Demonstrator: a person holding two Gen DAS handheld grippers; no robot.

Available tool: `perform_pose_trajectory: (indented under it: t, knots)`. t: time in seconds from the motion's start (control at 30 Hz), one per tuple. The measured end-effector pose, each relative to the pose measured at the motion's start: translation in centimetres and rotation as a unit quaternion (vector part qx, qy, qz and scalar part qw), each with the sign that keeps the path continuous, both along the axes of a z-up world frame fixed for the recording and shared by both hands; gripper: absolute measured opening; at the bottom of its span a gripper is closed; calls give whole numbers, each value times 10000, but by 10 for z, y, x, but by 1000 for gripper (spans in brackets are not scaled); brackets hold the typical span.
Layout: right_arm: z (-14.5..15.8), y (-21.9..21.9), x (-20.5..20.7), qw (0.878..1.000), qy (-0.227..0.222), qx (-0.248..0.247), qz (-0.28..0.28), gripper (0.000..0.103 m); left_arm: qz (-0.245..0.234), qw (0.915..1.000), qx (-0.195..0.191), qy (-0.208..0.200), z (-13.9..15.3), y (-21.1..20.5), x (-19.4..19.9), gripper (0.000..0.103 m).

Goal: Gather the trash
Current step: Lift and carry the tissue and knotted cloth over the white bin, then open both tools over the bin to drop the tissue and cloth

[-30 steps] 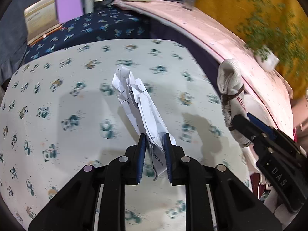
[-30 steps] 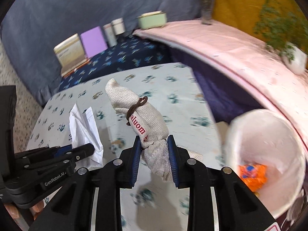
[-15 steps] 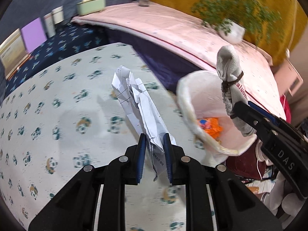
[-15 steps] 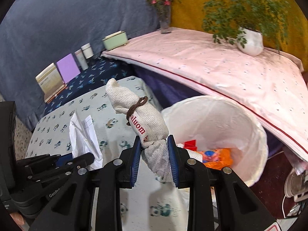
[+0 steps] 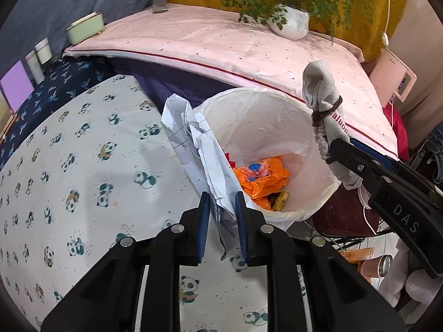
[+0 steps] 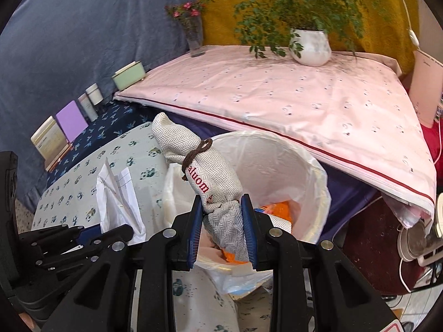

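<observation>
My left gripper [image 5: 221, 207] is shut on a crumpled white paper [image 5: 193, 144] that sticks up over the near rim of a white-lined trash bin [image 5: 310, 144]. My right gripper [image 6: 221, 215] is shut on a grey herringbone cloth pouch [image 6: 205, 166] tied with a brown cord, held above the same trash bin [image 6: 304, 171]. In the left wrist view the pouch [image 5: 324, 110] and the right gripper [image 5: 346, 157] hang over the bin's right rim. In the right wrist view the paper [image 6: 119, 199] and the left gripper [image 6: 110, 232] show at lower left. Orange wrappers [image 5: 260, 177] lie in the bin.
The panda-print table [image 5: 83, 166] ends beside the bin. Behind it lies a pink-covered surface [image 6: 290, 96] with a potted plant [image 6: 310, 44] and a vase [image 6: 193, 36]. Boxes and jars [image 6: 91, 102] stand at the back left. Cables and clutter [image 5: 387, 262] crowd the floor at right.
Both grippers have swept sideways from over the panda-print table to the trash bin, still holding the paper and the pouch. The bin has come fully into both views.
</observation>
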State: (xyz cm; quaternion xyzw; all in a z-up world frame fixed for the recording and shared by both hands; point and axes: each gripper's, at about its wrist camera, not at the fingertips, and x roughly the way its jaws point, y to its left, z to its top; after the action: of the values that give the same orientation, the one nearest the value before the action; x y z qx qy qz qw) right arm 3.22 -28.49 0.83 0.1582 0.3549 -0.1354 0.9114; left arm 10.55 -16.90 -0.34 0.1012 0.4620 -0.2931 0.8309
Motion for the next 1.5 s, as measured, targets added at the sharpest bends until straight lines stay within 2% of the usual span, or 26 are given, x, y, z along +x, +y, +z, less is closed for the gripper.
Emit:
perform_pose_trajectory:
  t: [0.4, 0.5, 0.57, 0.6, 1.0, 1.4, 1.5]
  knots:
    - [-6, -42, -22, 9985, 32, 49, -544, 26, -789, 9969, -1, -66, -5, -65, -1, 19]
    - [-9, -50, -24, 9979, 49, 77, -635, 26, -881, 9960, -99, -79, -6, -76, 2, 22]
    - [-12, -55, -24, 9976, 68, 107, -680, 27, -742, 9971, -138, -108, -9, -78, 6, 65]
    - [-13, -56, -23, 9974, 78, 131, -699, 27, -623, 9977, -214, -142, -9, -76, 8, 67]
    - [-23, -49, 2, 9984, 115, 218, -508, 27, -46, 9999, -74, -100, -21, -43, 31, 67]
    - [-27, -31, 30, 9993, 182, 229, -234, 28, 323, 9994, -59, -49, -24, -7, 39, 67]
    - [-25, -26, 39, 9995, 159, 210, -168, 31, 372, 9993, -47, -90, -22, -1, 39, 67]
